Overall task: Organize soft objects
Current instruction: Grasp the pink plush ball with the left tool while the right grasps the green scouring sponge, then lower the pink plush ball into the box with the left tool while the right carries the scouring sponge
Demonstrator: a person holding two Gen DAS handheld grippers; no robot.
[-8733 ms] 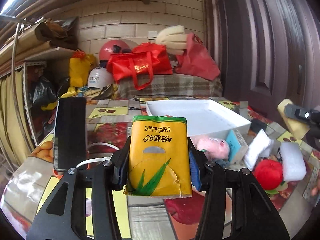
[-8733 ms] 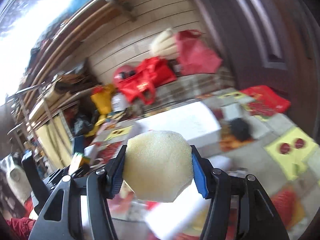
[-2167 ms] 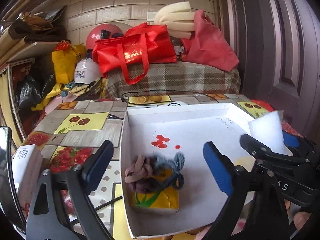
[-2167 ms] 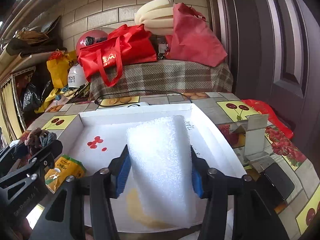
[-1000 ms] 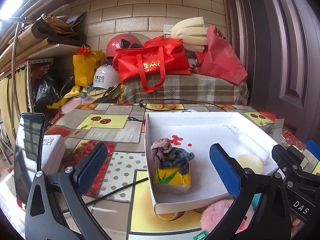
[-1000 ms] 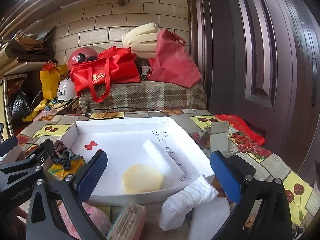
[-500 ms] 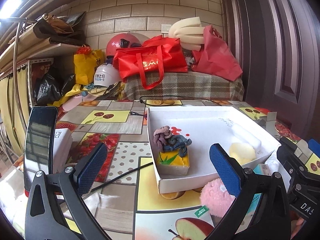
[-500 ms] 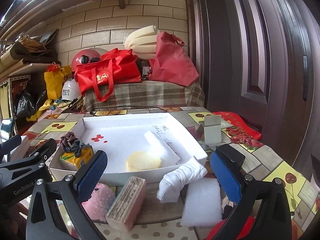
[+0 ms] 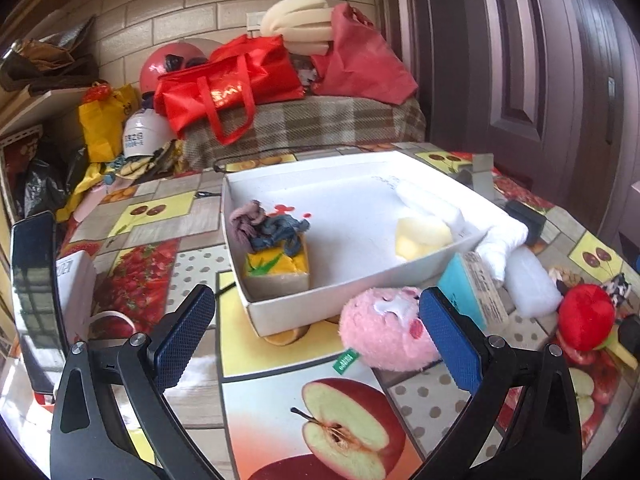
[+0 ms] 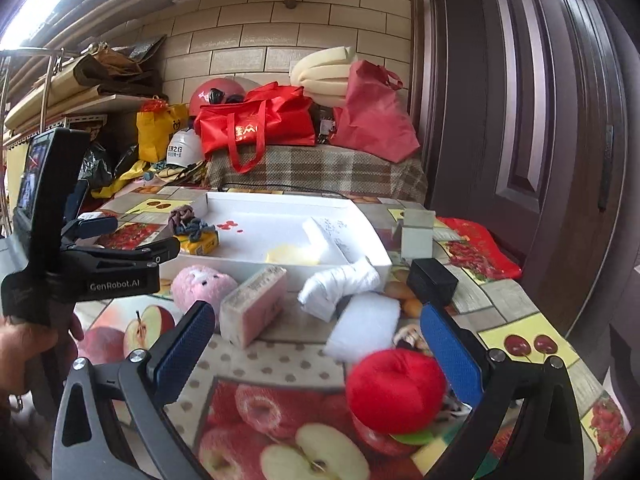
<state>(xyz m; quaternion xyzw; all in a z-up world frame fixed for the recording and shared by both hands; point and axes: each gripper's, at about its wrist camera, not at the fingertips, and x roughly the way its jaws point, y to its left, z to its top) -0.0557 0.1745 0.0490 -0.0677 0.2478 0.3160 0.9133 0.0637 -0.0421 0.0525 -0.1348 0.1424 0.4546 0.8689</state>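
A white tray (image 9: 360, 168) (image 10: 280, 199) holds a yellow tissue pack (image 9: 276, 266) topped by hair ties (image 9: 264, 230), a yellow sponge (image 9: 420, 236) and a white foam block (image 9: 430, 204). In front of it lie a pink plush (image 9: 384, 330) (image 10: 200, 280), a boxed pack (image 9: 472, 292) (image 10: 254, 302), a rolled white cloth (image 9: 500, 242) (image 10: 340, 284), a white foam pad (image 10: 364, 330) and a red plush apple (image 10: 394, 390) (image 9: 586, 316). My left gripper (image 9: 316, 344) is open and empty, near the pink plush. My right gripper (image 10: 316, 350) is open and empty, just above the red apple.
The table has a fruit-print cover (image 9: 280, 420). A phone on a stand (image 9: 34, 292) is at the left. A black box (image 10: 432, 280) and a grey box (image 10: 416, 234) sit right of the tray. Red bags (image 10: 256, 128) lie on a bench behind.
Both grippers have drawn back from the tray toward the table's front. More of the loose soft objects in front of the tray have come into view. Both stay open.
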